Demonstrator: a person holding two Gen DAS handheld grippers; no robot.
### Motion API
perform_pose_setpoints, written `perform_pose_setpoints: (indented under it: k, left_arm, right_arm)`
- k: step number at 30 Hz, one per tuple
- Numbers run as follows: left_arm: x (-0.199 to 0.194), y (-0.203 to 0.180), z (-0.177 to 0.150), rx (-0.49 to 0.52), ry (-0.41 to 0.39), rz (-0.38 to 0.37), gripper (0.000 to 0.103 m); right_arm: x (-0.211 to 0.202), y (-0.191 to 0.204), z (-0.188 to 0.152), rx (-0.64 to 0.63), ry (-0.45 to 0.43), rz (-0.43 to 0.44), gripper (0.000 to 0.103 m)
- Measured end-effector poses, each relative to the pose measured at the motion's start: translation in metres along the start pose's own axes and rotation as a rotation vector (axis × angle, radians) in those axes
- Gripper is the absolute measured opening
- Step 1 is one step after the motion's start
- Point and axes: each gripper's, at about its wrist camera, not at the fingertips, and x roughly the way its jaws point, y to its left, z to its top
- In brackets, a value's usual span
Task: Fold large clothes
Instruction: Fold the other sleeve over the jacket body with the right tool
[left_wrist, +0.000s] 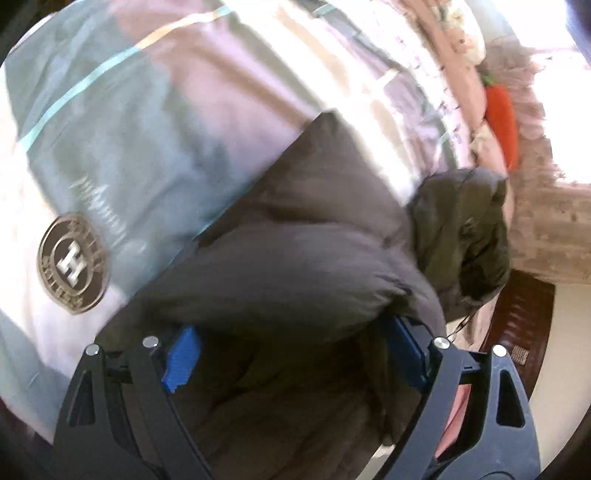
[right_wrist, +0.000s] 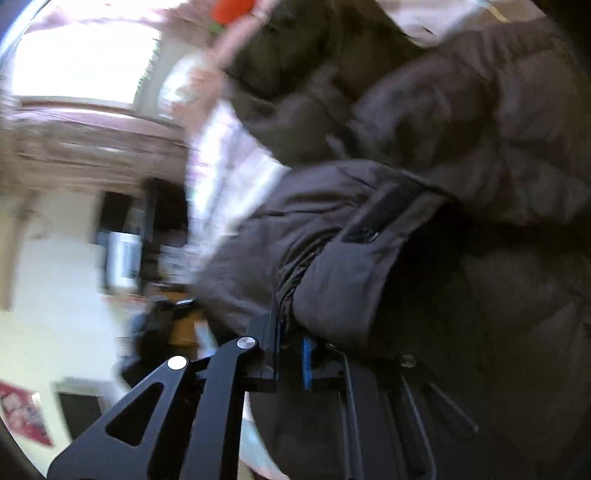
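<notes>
A dark grey puffer jacket (left_wrist: 295, 258) lies bunched on a bed, with its dark green hood (left_wrist: 461, 229) at the right. My left gripper (left_wrist: 295, 354) stands open just over the jacket; its blue pads (left_wrist: 183, 362) are spread wide and padded fabric bulges between them without being squeezed. In the right wrist view the jacket (right_wrist: 461, 129) fills the right half. My right gripper (right_wrist: 291, 354) is shut on the sleeve cuff (right_wrist: 332, 280), which has a black fastening strip and an elastic inner cuff. Both views are blurred by motion.
The bedspread (left_wrist: 129, 129) has teal, pink and white blocks and a round badge (left_wrist: 74, 264). An orange carrot plush (left_wrist: 502, 122) lies by the pillows at the far right. A dark wooden cabinet (left_wrist: 517, 325) and pale floor (right_wrist: 55, 277) are beside the bed.
</notes>
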Motion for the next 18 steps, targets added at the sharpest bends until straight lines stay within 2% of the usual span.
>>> perform_pose_setpoints:
  k: [1, 2, 4, 5, 6, 10, 11, 13, 16, 17, 18]
  left_arm:
    - [0.001, 0.006, -0.004, 0.002, 0.013, 0.01, 0.089]
    - [0.002, 0.014, -0.01, 0.005, 0.028, 0.029, 0.089]
    - [0.003, 0.03, -0.021, 0.001, 0.041, 0.069, 0.089]
    - [0.004, 0.036, -0.024, 0.002, 0.054, 0.08, 0.089]
    - [0.004, 0.037, -0.027, 0.01, 0.066, 0.088, 0.089]
    - [-0.01, 0.03, -0.048, 0.145, 0.097, 0.146, 0.089]
    - [-0.016, 0.023, -0.052, 0.181, 0.088, 0.153, 0.089]
    - [-0.032, 0.001, -0.058, 0.283, 0.023, 0.178, 0.089]
    - [-0.055, -0.031, -0.053, 0.401, -0.111, 0.2, 0.089]
    - [-0.058, -0.04, -0.049, 0.424, -0.14, 0.202, 0.089]
    - [-0.055, -0.05, -0.042, 0.43, -0.154, 0.204, 0.089]
  right_arm:
    - [0.003, -0.012, -0.003, 0.047, -0.003, -0.063, 0.009]
    - [0.004, -0.021, -0.006, 0.079, -0.008, -0.096, 0.016]
    - [0.002, -0.046, -0.012, 0.169, -0.037, -0.161, 0.04]
    - [0.001, -0.054, -0.012, 0.202, -0.05, -0.168, 0.069]
    - [-0.004, -0.062, -0.014, 0.233, -0.07, -0.167, 0.083]
    - [-0.012, -0.082, -0.007, 0.288, -0.097, -0.106, 0.085]
    - [-0.009, -0.086, -0.003, 0.299, -0.096, -0.09, 0.087]
    - [0.008, -0.091, 0.004, 0.322, -0.049, -0.1, 0.089]
    - [0.026, -0.088, 0.007, 0.349, 0.022, -0.002, 0.088]
    - [0.028, -0.082, 0.007, 0.331, 0.019, -0.007, 0.078]
    - [0.027, -0.071, 0.009, 0.282, 0.0, -0.042, 0.064]
